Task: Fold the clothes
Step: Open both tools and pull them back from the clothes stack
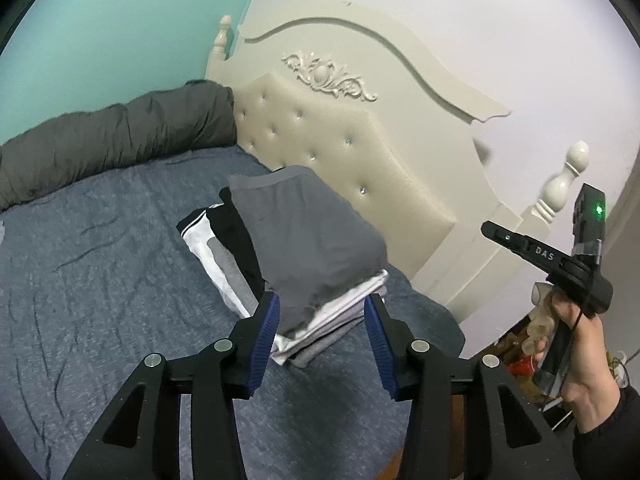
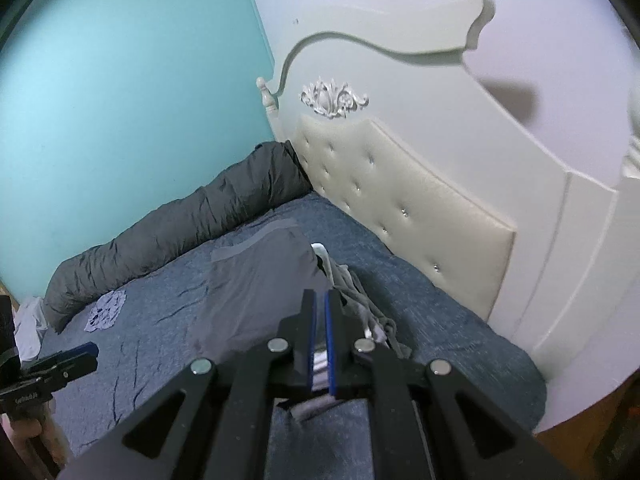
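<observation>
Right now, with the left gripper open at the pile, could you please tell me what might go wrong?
The grey garment sits bulging and skewed atop the folded pile, so it may slide off. The open left gripper straddles the pile's near corner; closing could pinch several layers. The pile lies near the bed edge, so a nudge might topple it.

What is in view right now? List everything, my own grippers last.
grey garment: one, grey, top of the pile
folded pile: one stack, white, black, grey, on the bed near the headboard
bed cover: one, blue-grey
rolled duvet: one, dark grey, along the teal wall
headboard: one, cream, tufted
small cloth: one, pale, beside the duvet
left gripper: open, at the pile
right gripper: nearly closed, holding nothing visible
</observation>
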A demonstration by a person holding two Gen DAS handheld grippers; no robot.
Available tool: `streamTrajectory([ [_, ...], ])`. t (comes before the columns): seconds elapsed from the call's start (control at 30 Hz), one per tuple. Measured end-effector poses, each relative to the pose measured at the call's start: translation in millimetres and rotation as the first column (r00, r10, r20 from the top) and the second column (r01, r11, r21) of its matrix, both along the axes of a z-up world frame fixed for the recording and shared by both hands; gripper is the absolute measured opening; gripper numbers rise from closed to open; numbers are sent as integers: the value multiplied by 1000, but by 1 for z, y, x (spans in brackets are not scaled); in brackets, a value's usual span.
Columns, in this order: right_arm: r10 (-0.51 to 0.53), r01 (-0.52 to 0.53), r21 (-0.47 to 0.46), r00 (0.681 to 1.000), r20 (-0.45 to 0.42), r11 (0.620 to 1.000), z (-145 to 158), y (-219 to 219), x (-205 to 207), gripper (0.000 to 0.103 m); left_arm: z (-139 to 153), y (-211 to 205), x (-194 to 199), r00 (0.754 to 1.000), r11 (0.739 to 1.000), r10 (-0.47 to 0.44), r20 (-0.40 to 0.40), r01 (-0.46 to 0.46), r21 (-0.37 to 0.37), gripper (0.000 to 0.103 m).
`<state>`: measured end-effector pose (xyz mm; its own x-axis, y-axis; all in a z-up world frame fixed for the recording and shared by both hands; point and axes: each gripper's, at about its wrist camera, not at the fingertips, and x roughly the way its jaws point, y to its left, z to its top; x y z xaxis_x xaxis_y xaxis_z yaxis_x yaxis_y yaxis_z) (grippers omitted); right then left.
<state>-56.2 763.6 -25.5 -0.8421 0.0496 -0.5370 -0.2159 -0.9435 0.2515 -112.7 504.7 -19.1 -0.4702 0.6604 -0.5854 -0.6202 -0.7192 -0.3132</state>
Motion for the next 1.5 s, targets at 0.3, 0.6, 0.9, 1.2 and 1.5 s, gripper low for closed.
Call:
streamTrajectory([
  [0.3, -12, 14, 40, 999, -38, 999, 16, -32, 57, 7, 19, -14, 46, 998, 1000, 15, -62, -16, -8, 57],
  [0.6, -6, 12, 94, 998, -66, 996, 23, -69, 106, 28, 29, -34, 81, 995, 1000, 21, -100, -23, -16, 63],
  [0.9, -31, 37, 65, 996, -84, 997, 15, -92, 150, 30, 35, -52, 111, 990, 999, 15, -143, -20, -36, 73],
  [1.2, -62, 71, 81, 992, -114, 994, 10, -115, 187, 60, 28, -64, 140, 986, 999, -10, -164, 3, -47, 77],
  [1.5, -70, 80, 86, 991, -113, 993, 1, -136, 211, 72, 22, -77, 163, 982, 999, -7, -189, -2, -50, 83],
])
